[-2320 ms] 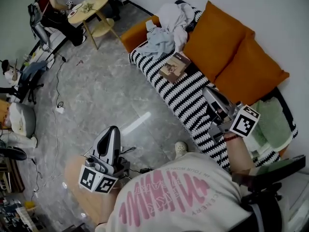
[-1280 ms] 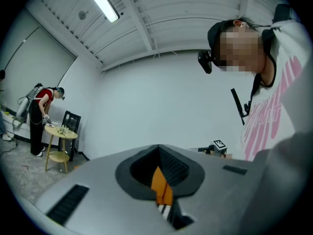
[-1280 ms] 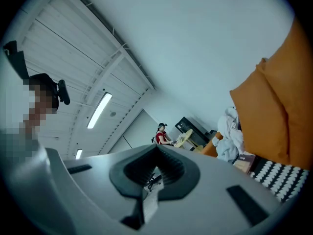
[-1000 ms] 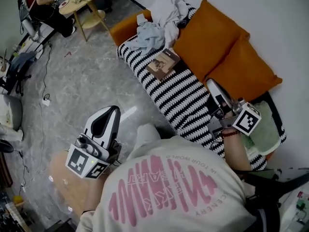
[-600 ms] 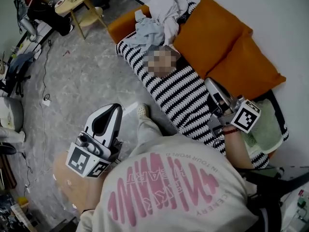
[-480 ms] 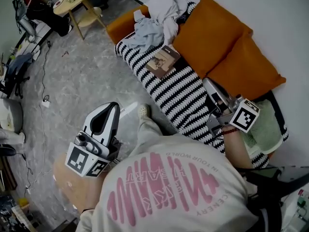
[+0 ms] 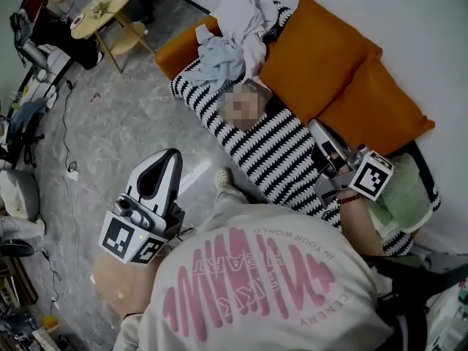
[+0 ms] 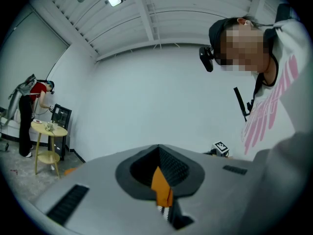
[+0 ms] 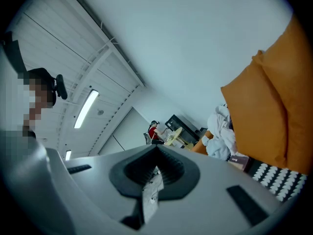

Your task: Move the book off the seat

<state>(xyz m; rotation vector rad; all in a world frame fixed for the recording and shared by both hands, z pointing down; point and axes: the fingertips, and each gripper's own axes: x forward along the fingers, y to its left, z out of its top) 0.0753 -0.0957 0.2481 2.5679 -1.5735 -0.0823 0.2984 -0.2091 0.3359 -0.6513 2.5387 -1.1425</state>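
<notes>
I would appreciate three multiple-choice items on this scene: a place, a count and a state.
1. Where does the brown book lie?
A) on the black-and-white striped sofa seat, beside the pile of pale clothes
B) on the round table
C) on the floor
2. How many orange cushions are there?
A) one
B) two
C) four
3. How are the right gripper's jaws?
A) wide open
B) shut on the book
C) shut, empty
Answers: 1 A, it shows on the stripes by the clothes; 2 B, two stand side by side; 3 C, its jaws meet with nothing between.
</notes>
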